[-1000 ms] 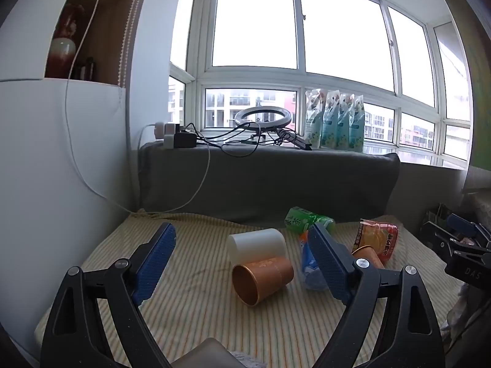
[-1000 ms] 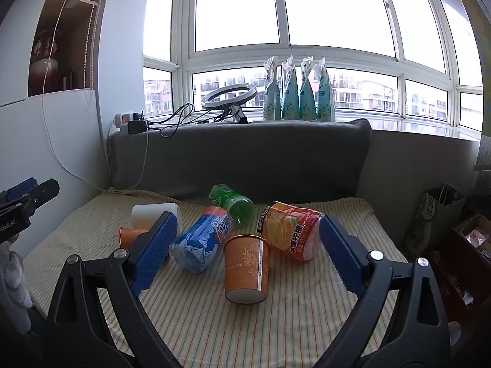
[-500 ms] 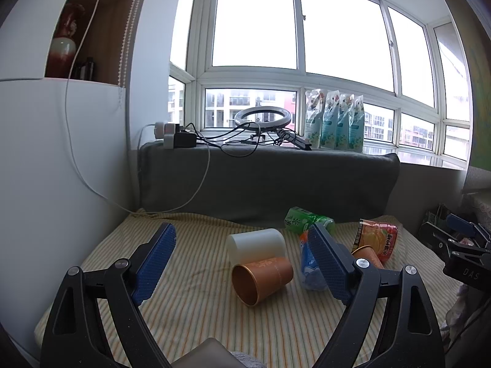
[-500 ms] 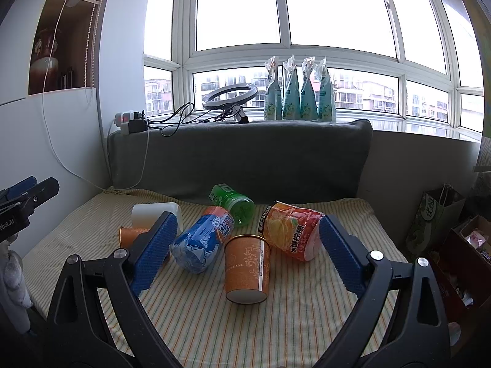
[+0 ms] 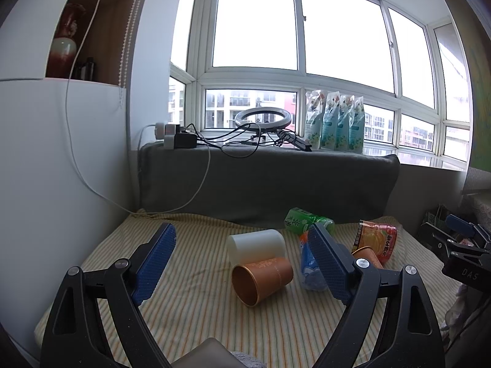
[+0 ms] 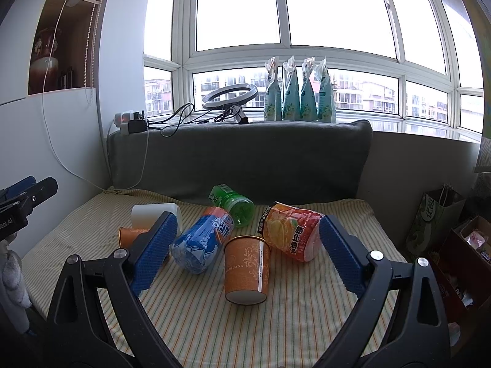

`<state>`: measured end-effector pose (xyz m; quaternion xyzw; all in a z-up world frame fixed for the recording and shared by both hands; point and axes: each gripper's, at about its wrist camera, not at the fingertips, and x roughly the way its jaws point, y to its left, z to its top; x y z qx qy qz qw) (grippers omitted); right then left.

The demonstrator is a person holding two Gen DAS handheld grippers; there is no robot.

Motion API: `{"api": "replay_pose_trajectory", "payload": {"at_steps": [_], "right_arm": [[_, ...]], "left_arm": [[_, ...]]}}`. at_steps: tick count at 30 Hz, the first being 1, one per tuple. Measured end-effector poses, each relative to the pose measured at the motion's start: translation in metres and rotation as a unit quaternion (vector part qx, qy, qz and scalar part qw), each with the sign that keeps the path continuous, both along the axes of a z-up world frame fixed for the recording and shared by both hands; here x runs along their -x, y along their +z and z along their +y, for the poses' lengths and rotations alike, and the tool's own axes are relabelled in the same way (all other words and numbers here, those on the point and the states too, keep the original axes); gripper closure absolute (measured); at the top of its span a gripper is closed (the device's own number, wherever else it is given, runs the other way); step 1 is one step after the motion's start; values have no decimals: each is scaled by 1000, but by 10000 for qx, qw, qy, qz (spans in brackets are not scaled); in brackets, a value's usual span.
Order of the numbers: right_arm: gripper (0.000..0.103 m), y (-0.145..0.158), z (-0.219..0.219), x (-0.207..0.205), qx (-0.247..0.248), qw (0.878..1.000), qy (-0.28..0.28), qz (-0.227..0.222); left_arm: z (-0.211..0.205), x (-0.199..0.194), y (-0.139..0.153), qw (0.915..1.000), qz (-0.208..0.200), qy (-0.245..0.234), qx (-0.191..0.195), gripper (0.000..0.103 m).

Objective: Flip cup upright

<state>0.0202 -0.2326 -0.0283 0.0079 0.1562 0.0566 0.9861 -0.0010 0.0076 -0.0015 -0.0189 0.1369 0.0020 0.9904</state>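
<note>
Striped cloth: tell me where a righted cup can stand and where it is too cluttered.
The striped cloth is bare in front of the patterned orange cup, between it and the open right gripper. Bare too on its left side, left of the white cup and brown cup. The middle is crowded: blue bottle, green bottle and orange snack pack lie packed together.

The right gripper [image 6: 247, 247] hangs over a striped cloth [image 6: 291, 316], jaws spread wide with nothing between them. An orange paper cup [image 6: 246, 270] stands upside down between the blue pads, rim on the cloth. A blue bottle [image 6: 202, 242] lies just left of it, an orange snack tub [image 6: 290, 234] on its side just right. A green bottle [image 6: 233, 204] lies behind. A white cup [image 6: 153, 214] and a small orange cup [image 6: 132, 236] lie on their sides at left.
</note>
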Motion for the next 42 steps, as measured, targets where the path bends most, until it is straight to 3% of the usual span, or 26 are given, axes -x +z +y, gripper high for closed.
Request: {"api": "replay_pose_trajectory", "payload": {"at_steps": [14,26,34,42], "right_arm": [[7,0,0,-2,19,10000,14,34],[7,-8,6,-42,243,9985,328,372],[7,-10,5,-98,325,9900,911,1031],[7,-10,14,-169,566,9715,1387,1836]], "left_arm": [[1,-3,-1,10000,79,5,6,15],[5,-17,-15,9991,421,-21,5,15],[13,-22,-25,9983,581,35,-23,15],[25,-27,-34,9972,730,134,-39,15]]}}
